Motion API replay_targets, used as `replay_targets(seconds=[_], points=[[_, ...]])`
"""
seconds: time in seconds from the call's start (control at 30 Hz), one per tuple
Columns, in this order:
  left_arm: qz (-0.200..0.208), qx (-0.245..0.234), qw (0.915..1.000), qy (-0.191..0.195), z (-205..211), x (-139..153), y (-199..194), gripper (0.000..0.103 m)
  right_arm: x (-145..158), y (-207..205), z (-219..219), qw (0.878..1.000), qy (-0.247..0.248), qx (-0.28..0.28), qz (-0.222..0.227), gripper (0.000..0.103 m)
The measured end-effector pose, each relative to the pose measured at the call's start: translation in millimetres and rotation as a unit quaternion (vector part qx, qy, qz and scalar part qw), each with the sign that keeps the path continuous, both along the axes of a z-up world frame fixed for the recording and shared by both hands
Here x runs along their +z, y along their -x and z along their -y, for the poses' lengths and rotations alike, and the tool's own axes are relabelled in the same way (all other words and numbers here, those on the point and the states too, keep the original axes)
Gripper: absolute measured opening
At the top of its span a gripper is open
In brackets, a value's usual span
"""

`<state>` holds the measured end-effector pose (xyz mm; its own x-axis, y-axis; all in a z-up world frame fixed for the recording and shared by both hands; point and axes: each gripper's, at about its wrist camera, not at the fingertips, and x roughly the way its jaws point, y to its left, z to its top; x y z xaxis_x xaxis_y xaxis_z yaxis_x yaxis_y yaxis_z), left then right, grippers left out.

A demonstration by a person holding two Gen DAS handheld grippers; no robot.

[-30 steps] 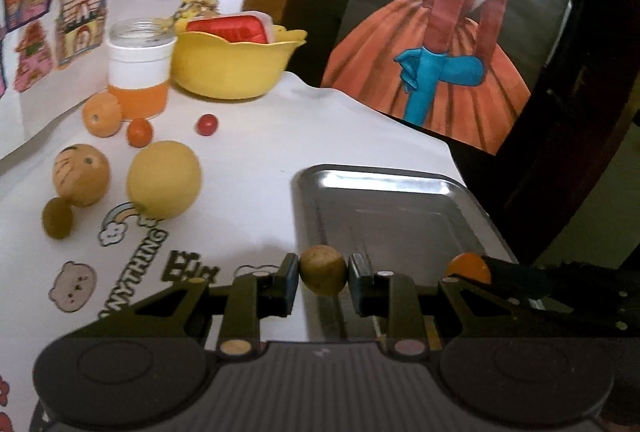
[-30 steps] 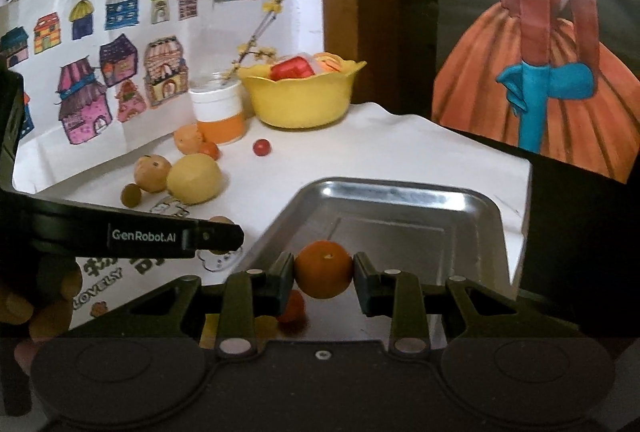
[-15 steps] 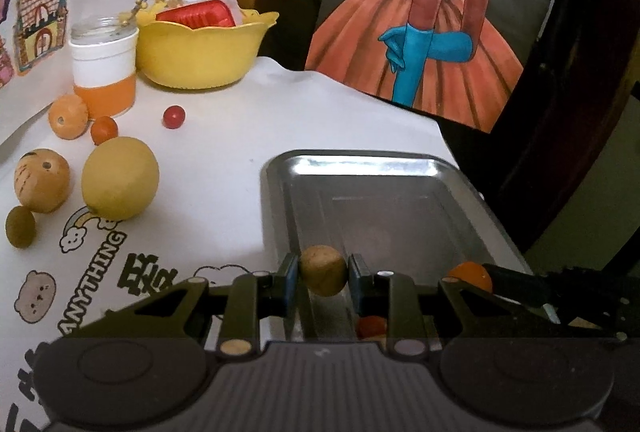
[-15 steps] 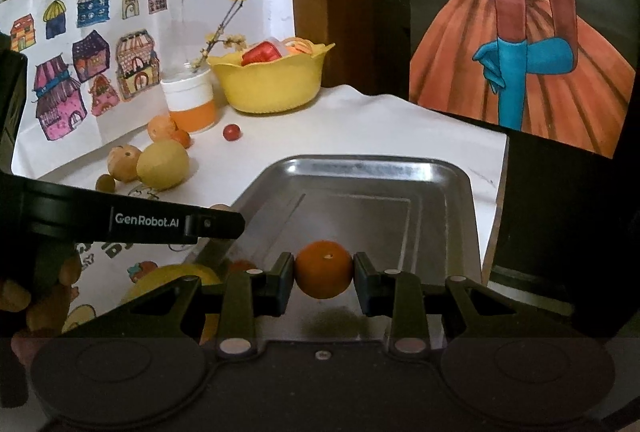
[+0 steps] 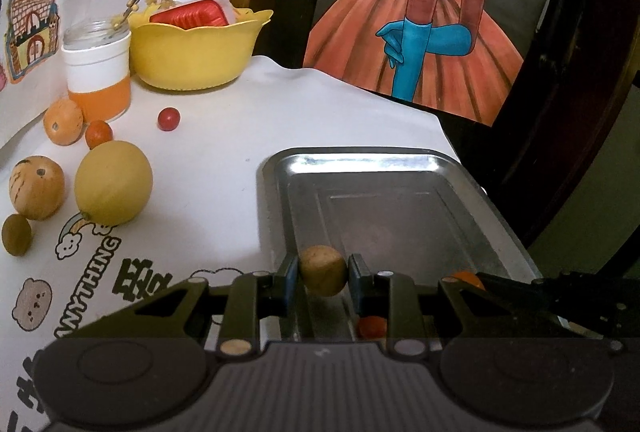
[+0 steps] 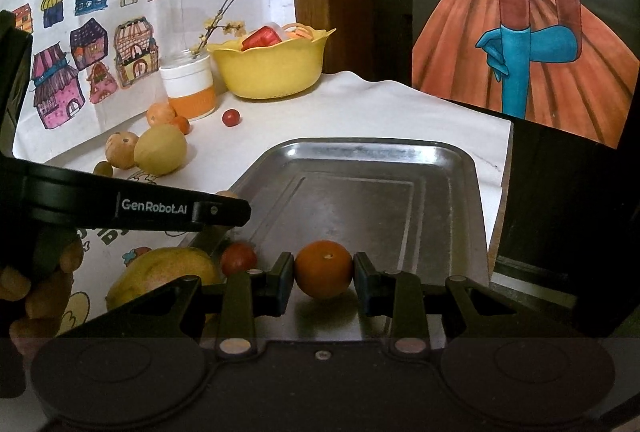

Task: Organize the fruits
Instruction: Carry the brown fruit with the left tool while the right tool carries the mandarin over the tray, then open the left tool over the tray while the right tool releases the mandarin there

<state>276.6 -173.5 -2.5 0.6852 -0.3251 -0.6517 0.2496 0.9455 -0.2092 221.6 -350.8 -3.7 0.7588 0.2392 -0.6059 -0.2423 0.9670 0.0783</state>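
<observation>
Fruits are partly sorted: one red fruit [image 6: 238, 259] lies in the tray [image 6: 460, 160]; left gripper [image 5: 323, 271] fingers hold a brown fruit [image 5: 323, 271], right gripper [image 6: 324, 269] an orange [image 6: 324, 269], both over the tray's near end. Several fruits wait left of the tray.

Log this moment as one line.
left hand-held gripper: holds brown fruit | right hand-held gripper: holds orange | both over tray

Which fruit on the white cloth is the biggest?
The yellow lemon. It's bigger than the spotty brown fruit beside it and the little red one.
</observation>
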Motion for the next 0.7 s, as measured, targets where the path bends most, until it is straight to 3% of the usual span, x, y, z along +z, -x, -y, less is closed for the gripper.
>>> replay_targets(seconds=[0.27,0.4,0.47,0.57,0.7], points=[[-0.002,0.002,1.0000,-0.004,0.6,1.6,1.3,0.030,-0.8,0.7,0.3,1.000,-0.003,-0.001,-0.001,0.035],[-0.003,0.005,1.0000,-0.004,-0.4,2.9,3.1,0.036,2.8,2.9,1.3,1.000,-0.002,0.000,0.005,0.036],[0.001,0.007,1.0000,-0.003,-1.4,4.7,5.6,0.042,4.9,4.3,2.7,1.000,-0.003,0.000,0.008,0.036],[0.012,0.014,0.9998,-0.004,-2.4,8.8,10.8,0.060,8.5,7.9,4.6,1.000,-0.003,-0.003,0.012,0.039],[0.022,0.021,0.9995,0.000,-5.1,16.7,16.2,0.075,15.6,16.0,7.7,1.000,-0.006,-0.012,0.024,0.054]])
